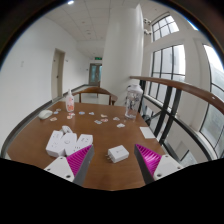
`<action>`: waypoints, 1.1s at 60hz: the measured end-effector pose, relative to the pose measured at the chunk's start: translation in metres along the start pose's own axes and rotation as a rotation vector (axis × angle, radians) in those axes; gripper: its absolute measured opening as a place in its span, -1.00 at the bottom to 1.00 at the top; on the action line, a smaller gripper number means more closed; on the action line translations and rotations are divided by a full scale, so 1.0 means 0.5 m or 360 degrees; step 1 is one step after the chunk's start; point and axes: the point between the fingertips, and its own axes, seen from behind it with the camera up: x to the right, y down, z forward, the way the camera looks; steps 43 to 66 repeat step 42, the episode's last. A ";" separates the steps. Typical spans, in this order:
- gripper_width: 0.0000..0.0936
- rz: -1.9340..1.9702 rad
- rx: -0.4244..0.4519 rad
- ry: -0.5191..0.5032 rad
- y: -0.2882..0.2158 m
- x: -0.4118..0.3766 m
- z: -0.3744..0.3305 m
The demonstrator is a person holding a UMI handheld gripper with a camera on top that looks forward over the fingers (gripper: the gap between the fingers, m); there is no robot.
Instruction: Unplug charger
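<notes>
Gripper (112, 160) open, charger (118, 153) between fingers.

A small white charger (118, 153) is lying on the brown wooden surface (105, 170). It is sitting just ahead of the claw (114, 159), in the gap between the two pink-padded fingers, touching neither. It is a low, blocky shape, resting flat and turned slightly askew. Whether a cable or socket is joining it cannot be told.
</notes>
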 end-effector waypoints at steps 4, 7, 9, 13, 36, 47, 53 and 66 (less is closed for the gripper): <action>0.82 0.0047 0.0039 -0.0027 -0.002 -0.014 -0.052; 0.82 0.0070 0.0056 -0.0062 0.004 -0.028 -0.089; 0.82 0.0082 0.0067 -0.0080 0.012 -0.038 -0.111; 0.81 0.0098 0.0088 -0.0111 0.022 -0.056 -0.156; 0.82 0.0032 0.0186 -0.0087 0.060 -0.023 -0.265; 0.81 0.0059 0.0155 -0.0087 0.082 -0.007 -0.248; 0.81 0.0059 0.0155 -0.0087 0.082 -0.007 -0.248; 0.81 0.0059 0.0155 -0.0087 0.082 -0.007 -0.248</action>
